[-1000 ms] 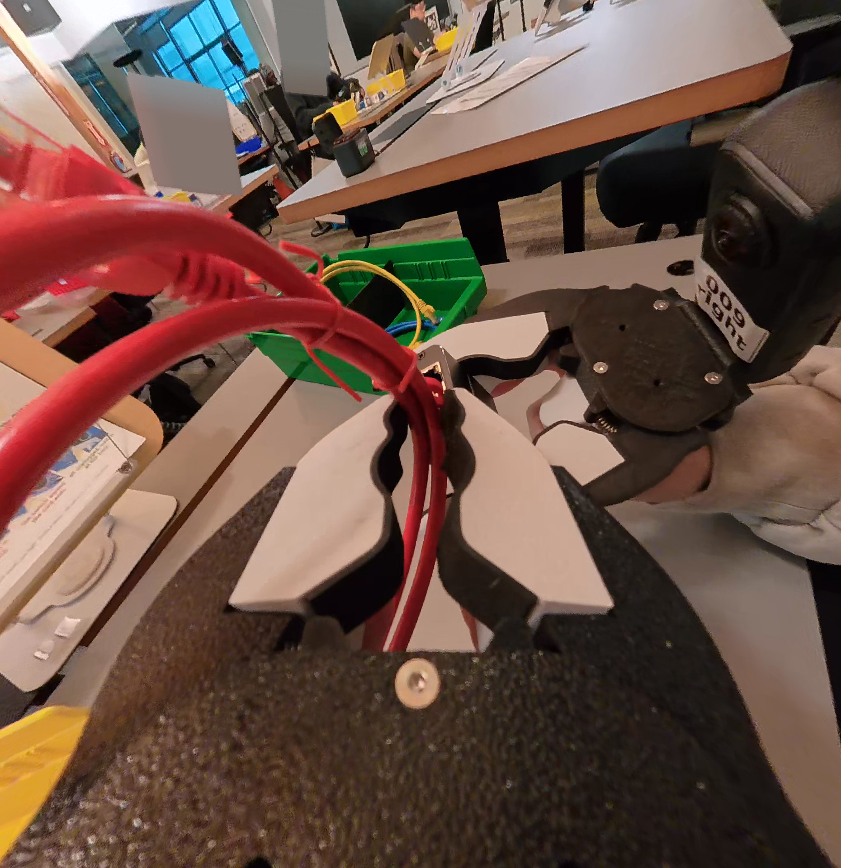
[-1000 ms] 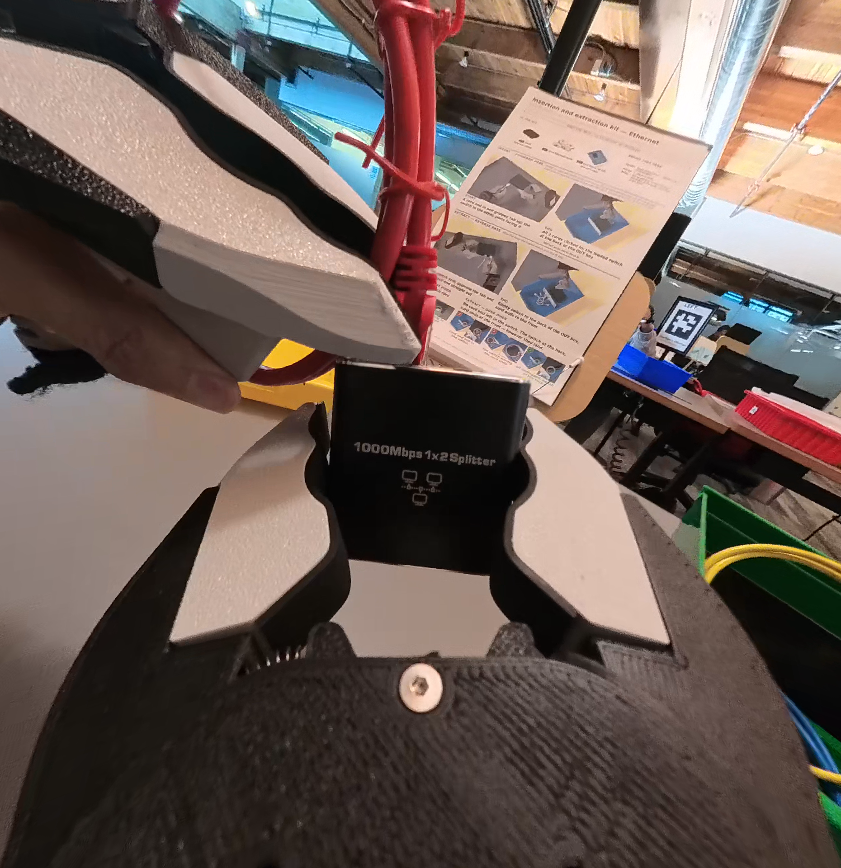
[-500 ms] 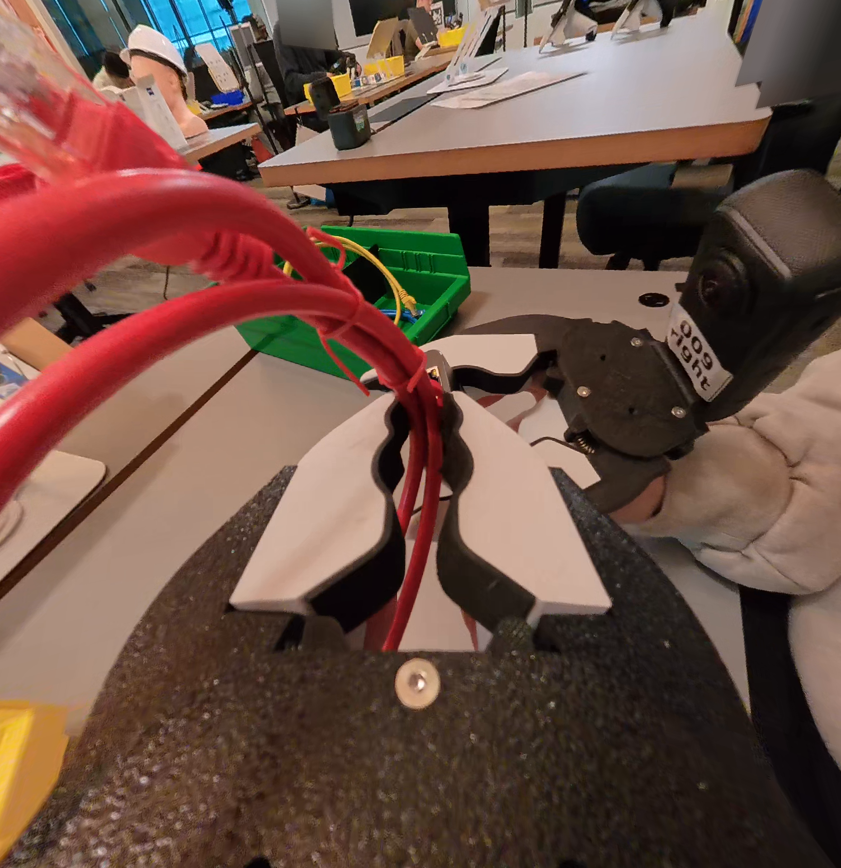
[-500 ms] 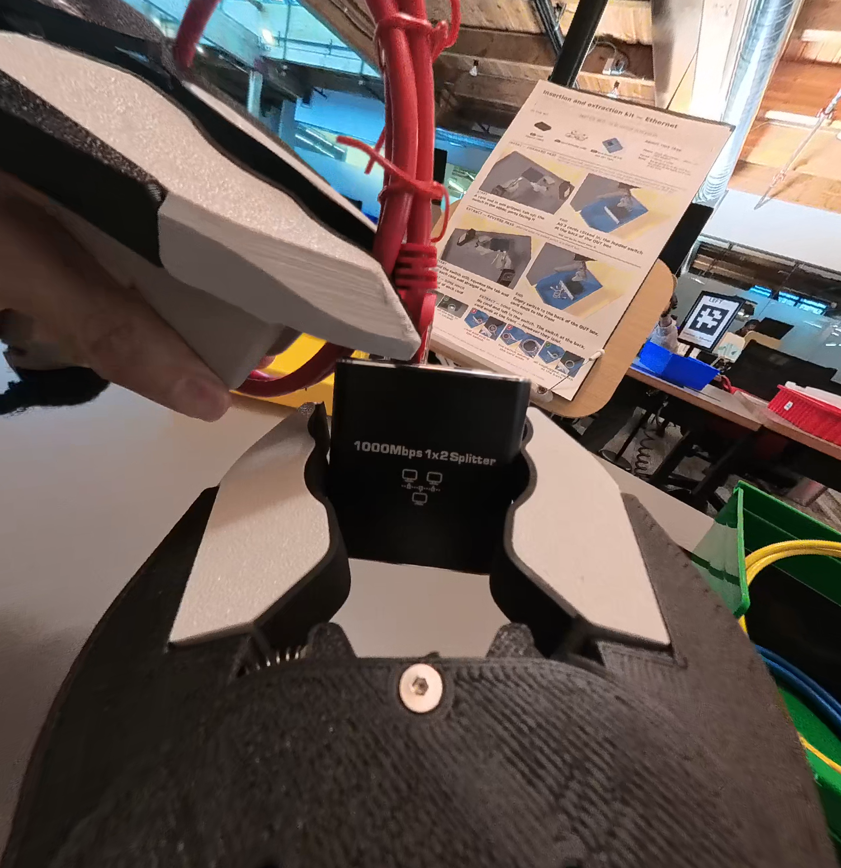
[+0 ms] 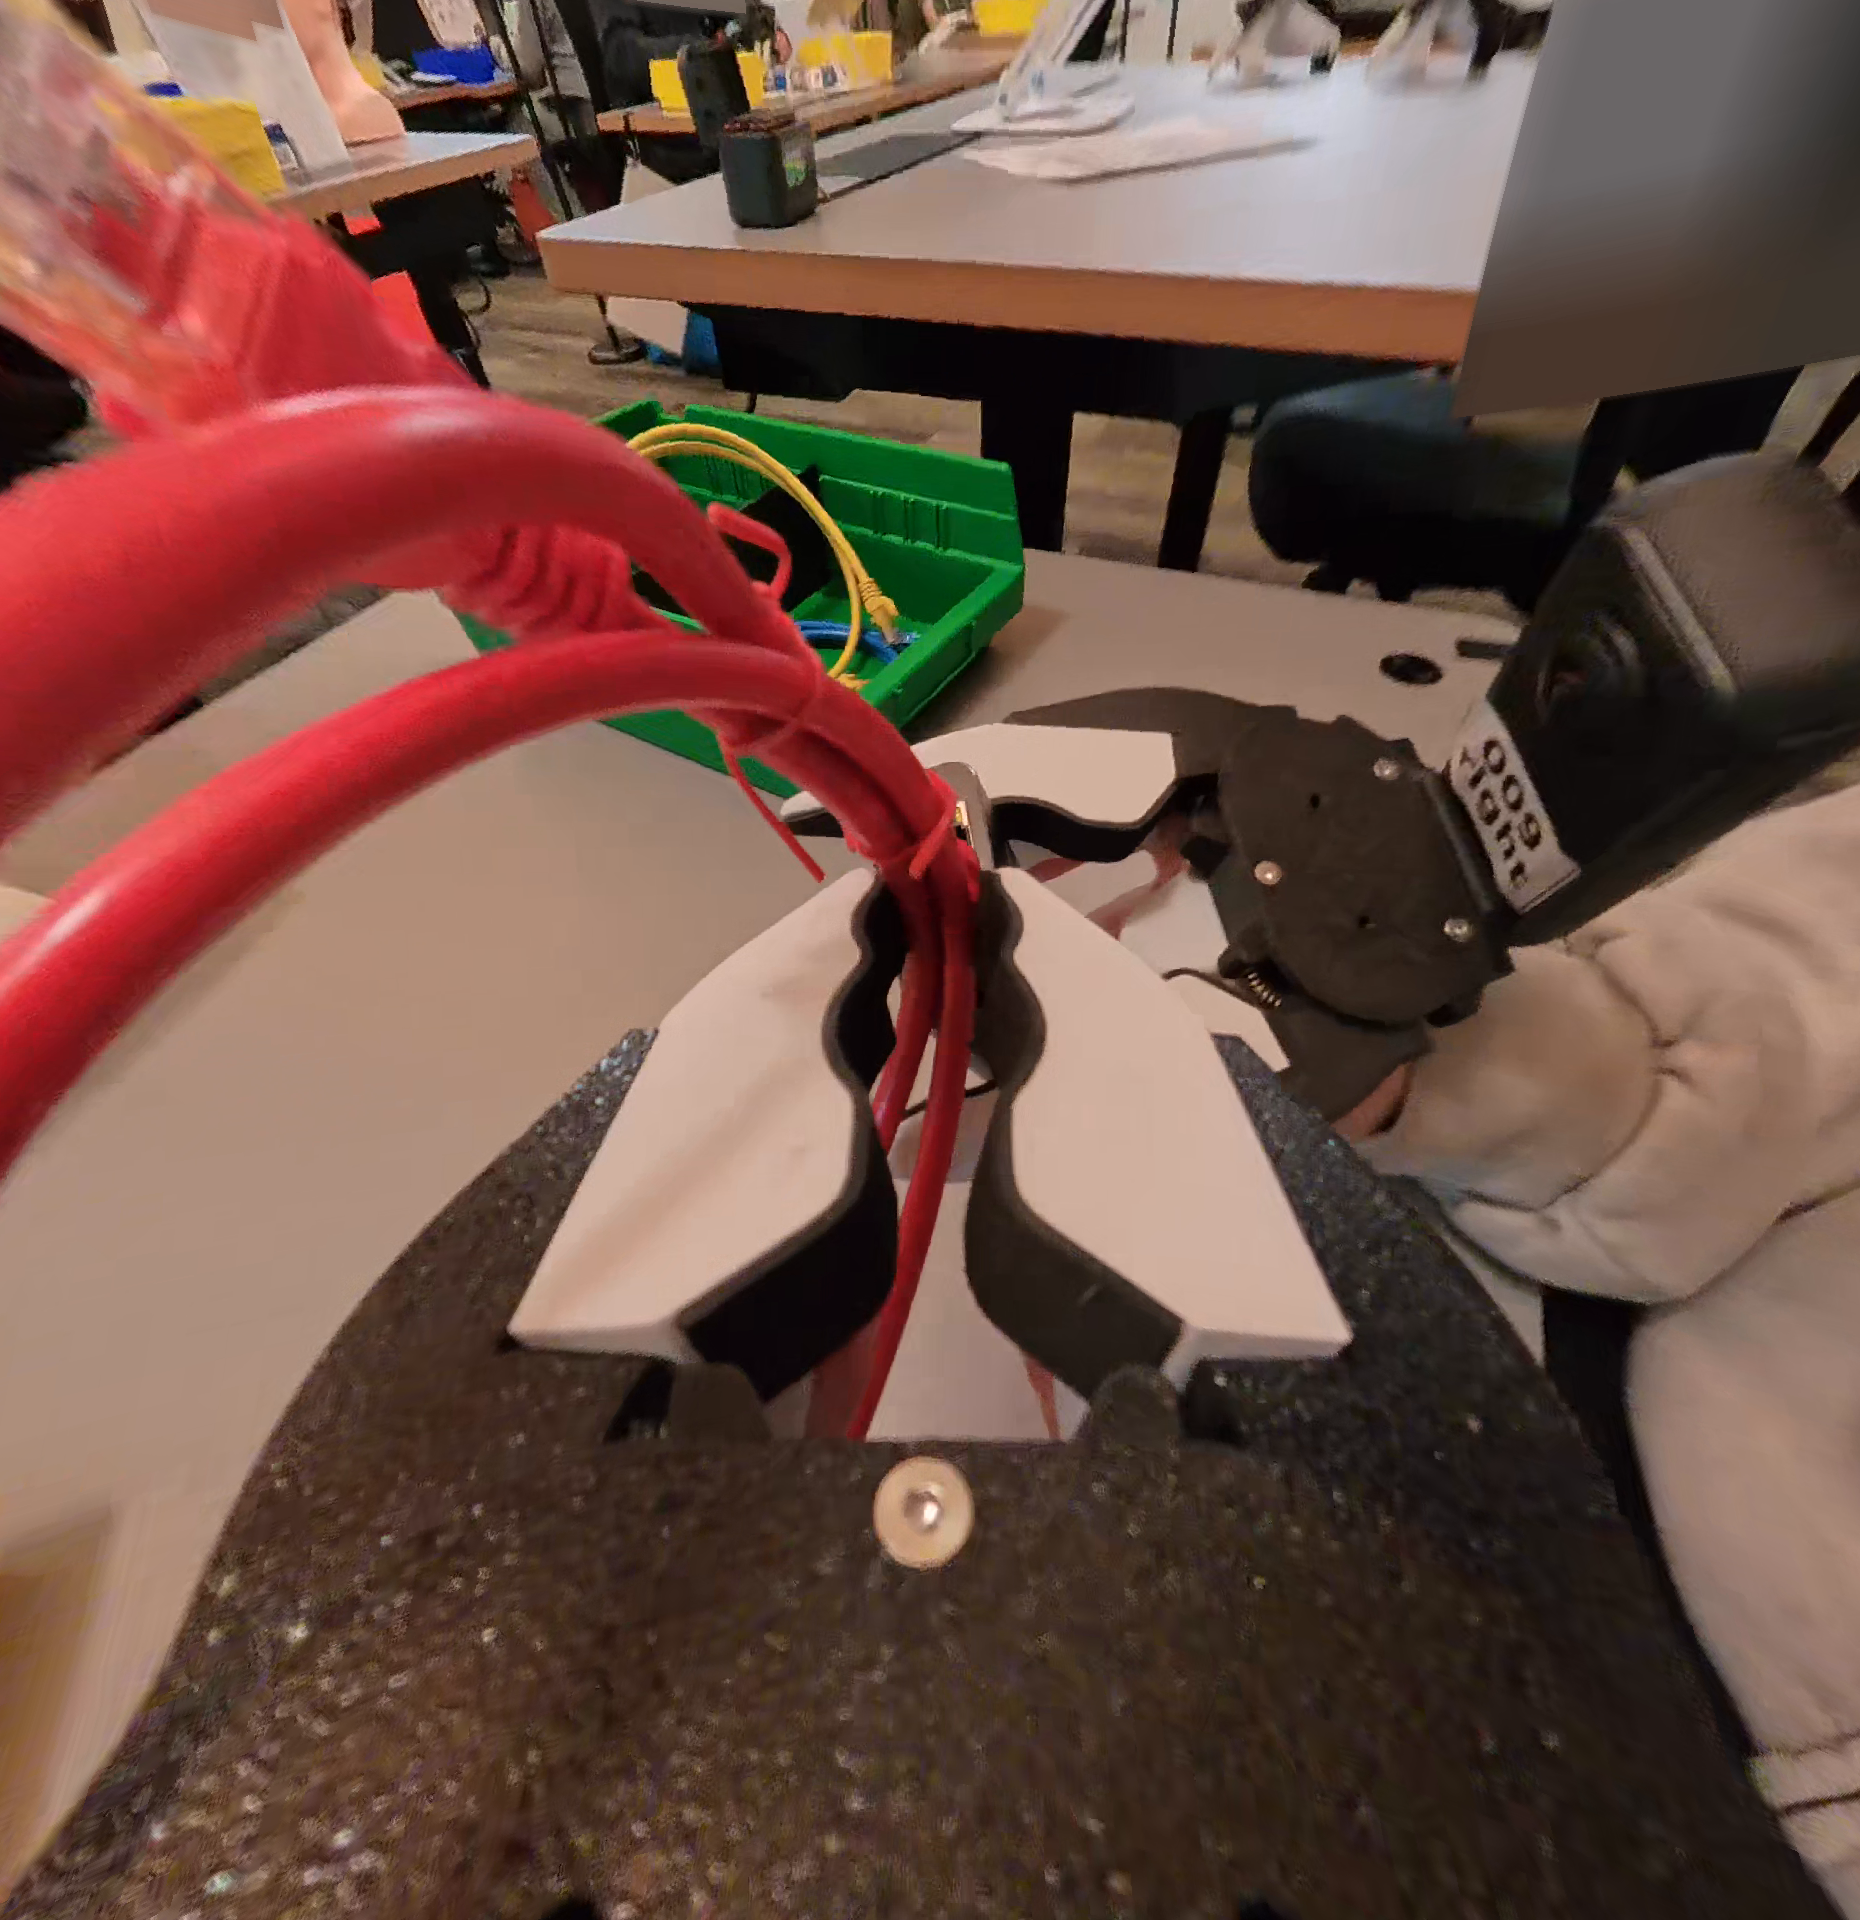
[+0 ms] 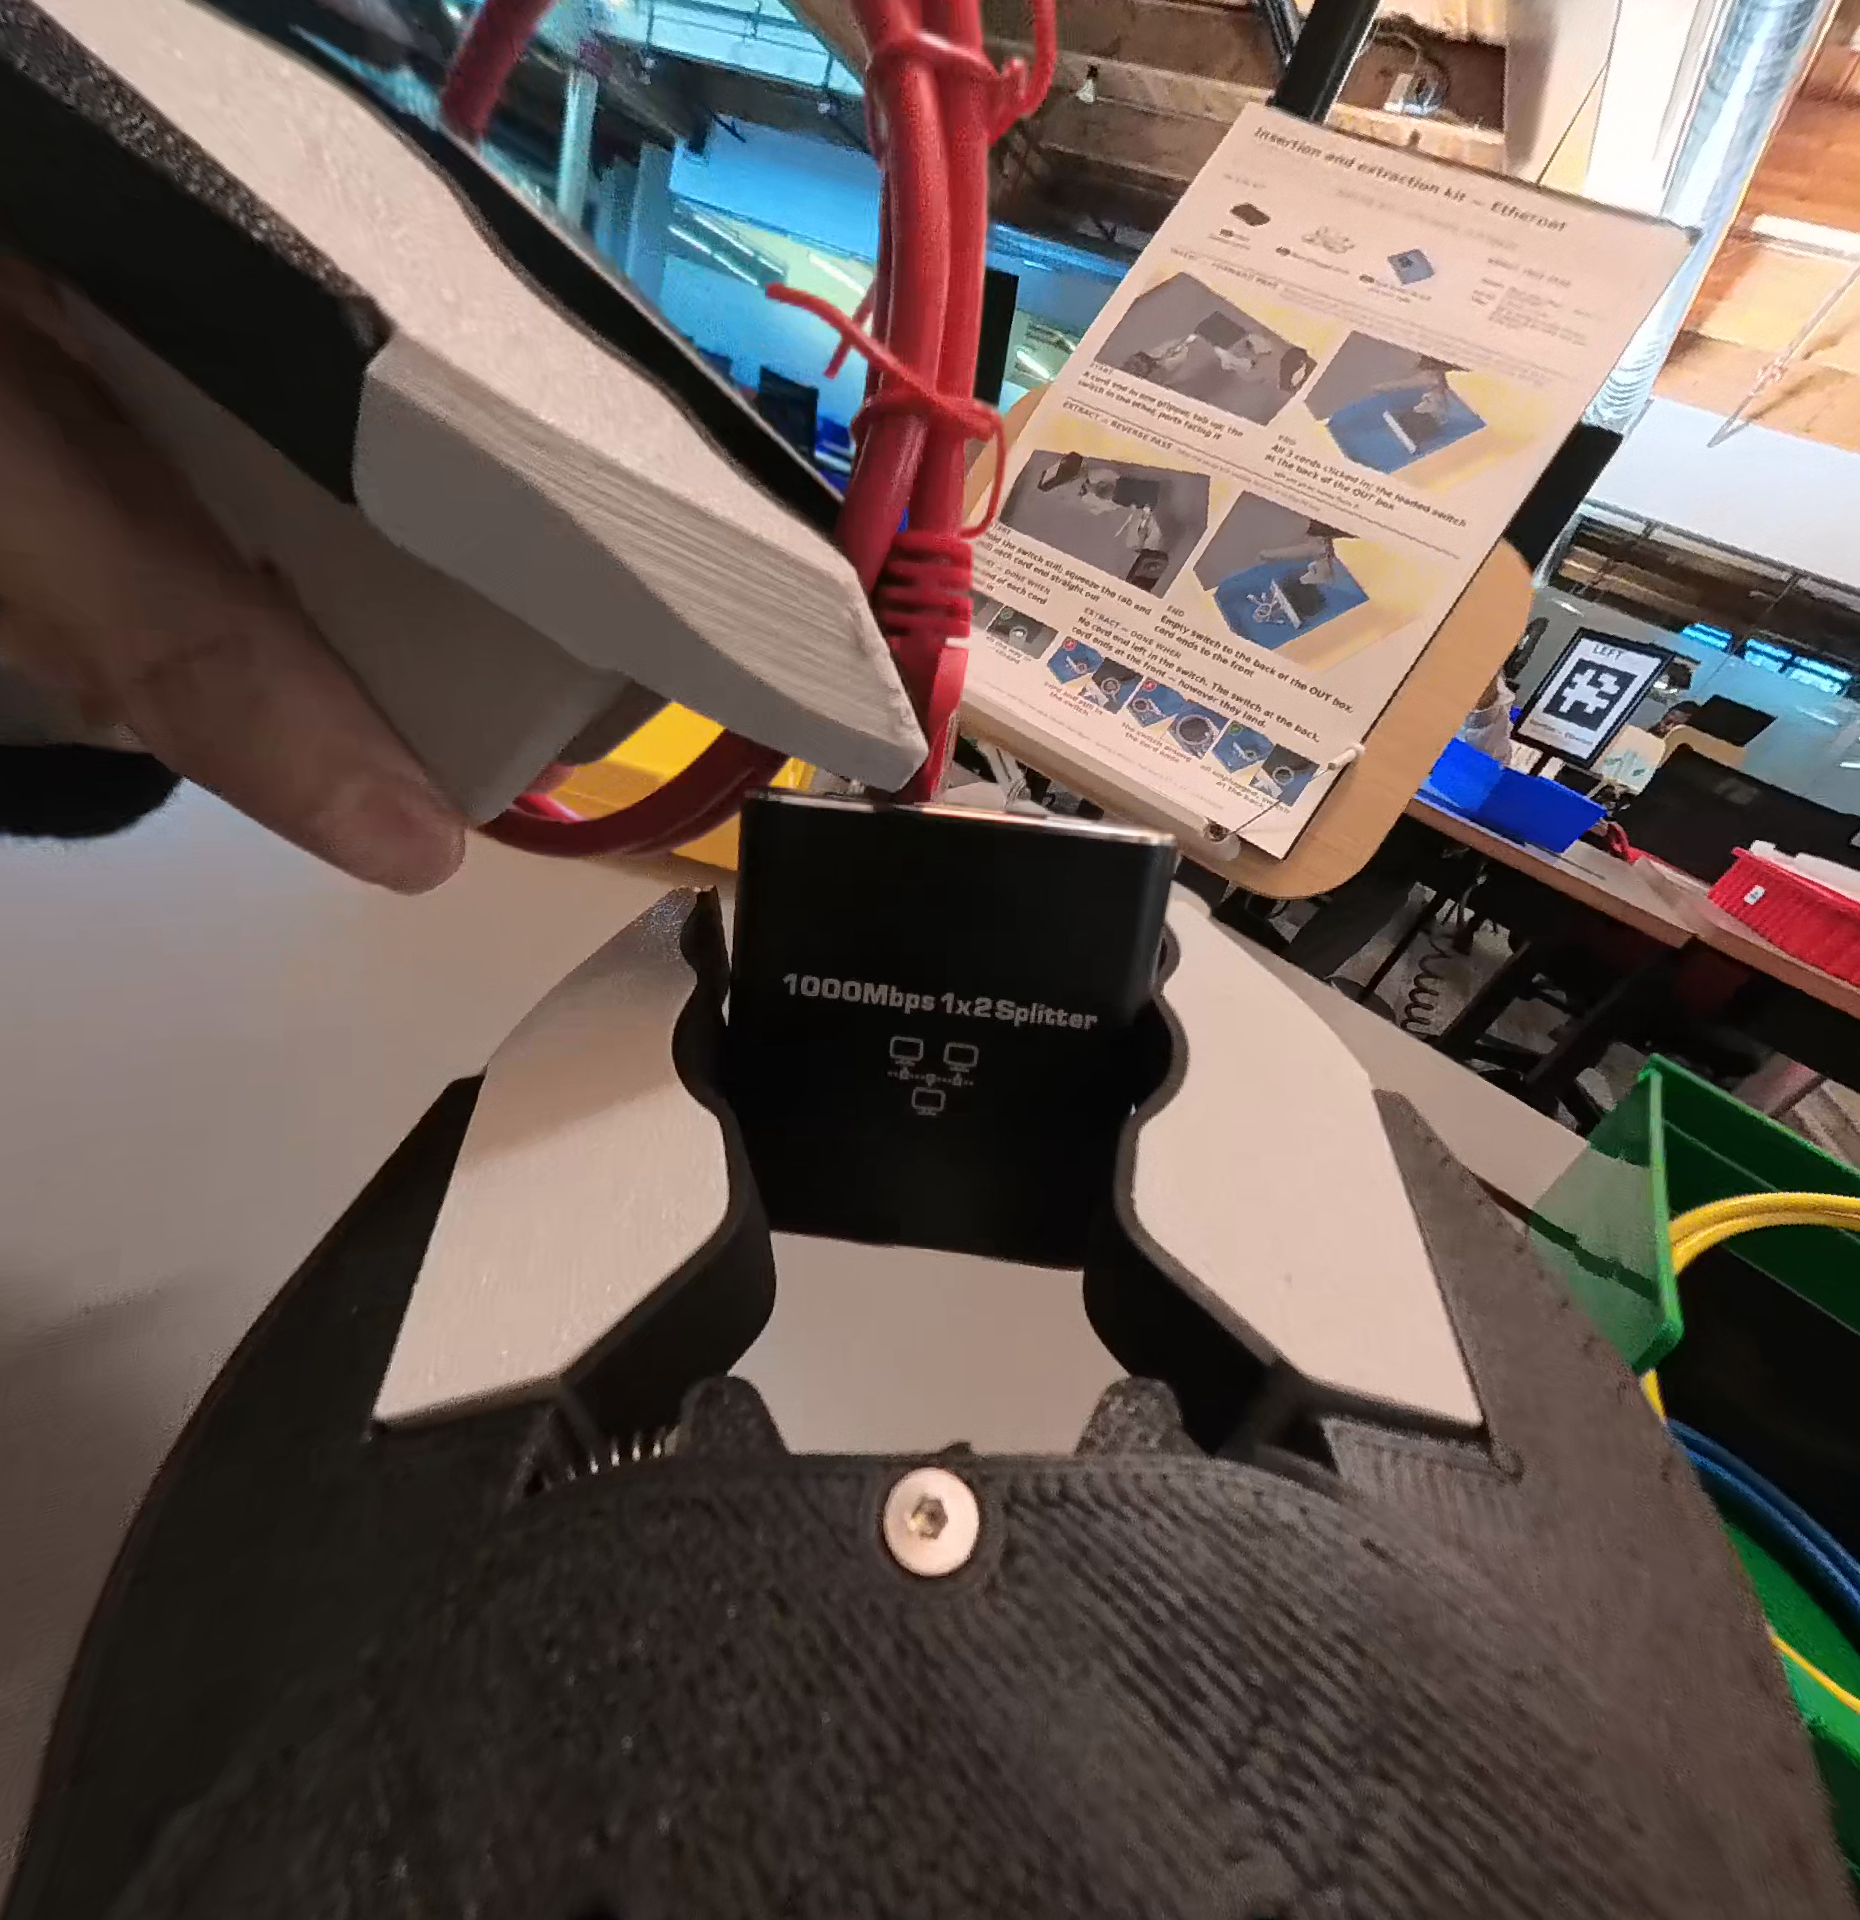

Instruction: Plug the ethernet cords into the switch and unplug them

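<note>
My right gripper (image 6: 936, 909) is shut on a small black switch (image 6: 947, 1091) and holds it above the table, ports facing away. My left gripper (image 5: 931, 899) is shut on a red ethernet cord (image 5: 921, 1039), a tie-wrapped bundle that loops up and left (image 5: 282, 520). In the right wrist view the red plug end (image 6: 931, 665) points down onto the switch's far edge beside the left gripper's white finger (image 6: 593, 582). Whether the plug sits inside a port is hidden. In the left wrist view the right gripper (image 5: 1321, 842) comes in from the right, tips meeting mine.
A green bin (image 5: 936, 520) with yellow and blue cords stands at the table's far edge; it also shows in the right wrist view (image 6: 1622, 1236). An instruction sheet on a stand (image 6: 1321, 468) and a yellow bin (image 6: 677, 769) lie beyond the switch. The grey table (image 5: 438, 987) lies below. Tip to tip, the grippers are about 4 cm apart.
Both grippers have swung together, so the background has shifted. The holds on the red cord and the switch are the same, and the plug stays at the switch's far edge.
</note>
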`<action>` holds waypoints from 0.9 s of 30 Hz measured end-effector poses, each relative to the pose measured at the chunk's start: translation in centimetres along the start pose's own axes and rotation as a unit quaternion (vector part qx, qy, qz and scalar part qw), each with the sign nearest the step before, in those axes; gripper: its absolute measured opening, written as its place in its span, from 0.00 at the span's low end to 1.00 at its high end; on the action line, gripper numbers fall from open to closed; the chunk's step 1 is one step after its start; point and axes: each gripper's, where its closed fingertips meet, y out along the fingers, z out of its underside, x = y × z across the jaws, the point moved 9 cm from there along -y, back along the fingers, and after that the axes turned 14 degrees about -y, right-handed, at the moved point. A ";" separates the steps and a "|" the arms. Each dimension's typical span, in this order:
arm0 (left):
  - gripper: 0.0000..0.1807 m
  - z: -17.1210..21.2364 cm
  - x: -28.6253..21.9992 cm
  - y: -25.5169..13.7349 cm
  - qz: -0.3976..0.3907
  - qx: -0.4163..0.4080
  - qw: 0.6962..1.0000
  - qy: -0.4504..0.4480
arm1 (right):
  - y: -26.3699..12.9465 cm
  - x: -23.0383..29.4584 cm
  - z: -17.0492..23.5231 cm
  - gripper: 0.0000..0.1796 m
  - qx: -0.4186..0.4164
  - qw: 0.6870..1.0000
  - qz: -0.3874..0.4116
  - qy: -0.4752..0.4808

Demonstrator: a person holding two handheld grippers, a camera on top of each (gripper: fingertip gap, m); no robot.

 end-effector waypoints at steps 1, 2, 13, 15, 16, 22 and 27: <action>0.07 0.3 0.2 0.0 0.005 -0.006 1.000 -0.015 | 0.1 0.1 0.1 0.44 0.003 1.000 -0.003 0.002; 0.07 0.5 0.5 0.1 0.014 -0.013 0.999 -0.038 | 0.1 0.2 0.1 0.43 0.005 1.000 -0.004 0.002; 0.08 0.5 0.3 0.5 -0.036 0.041 0.998 0.015 | 0.4 0.7 1.1 0.43 0.017 1.000 -0.014 0.016; 0.08 0.4 0.0 0.6 -0.043 0.041 0.998 0.032 | 0.4 0.5 1.1 0.43 0.020 0.999 -0.013 0.021; 0.08 0.4 -0.1 0.7 -0.049 0.045 0.997 0.041 | 0.4 0.5 1.2 0.43 0.018 0.999 -0.013 0.023; 0.09 -0.5 -1.2 2.0 -0.082 0.056 0.992 0.083 | 0.2 -0.5 1.8 0.43 0.006 0.998 -0.014 0.065; 0.25 -0.5 -0.6 3.7 -0.061 0.072 0.996 -0.009 | 0.0 -1.8 3.2 0.43 0.027 0.996 -0.011 0.086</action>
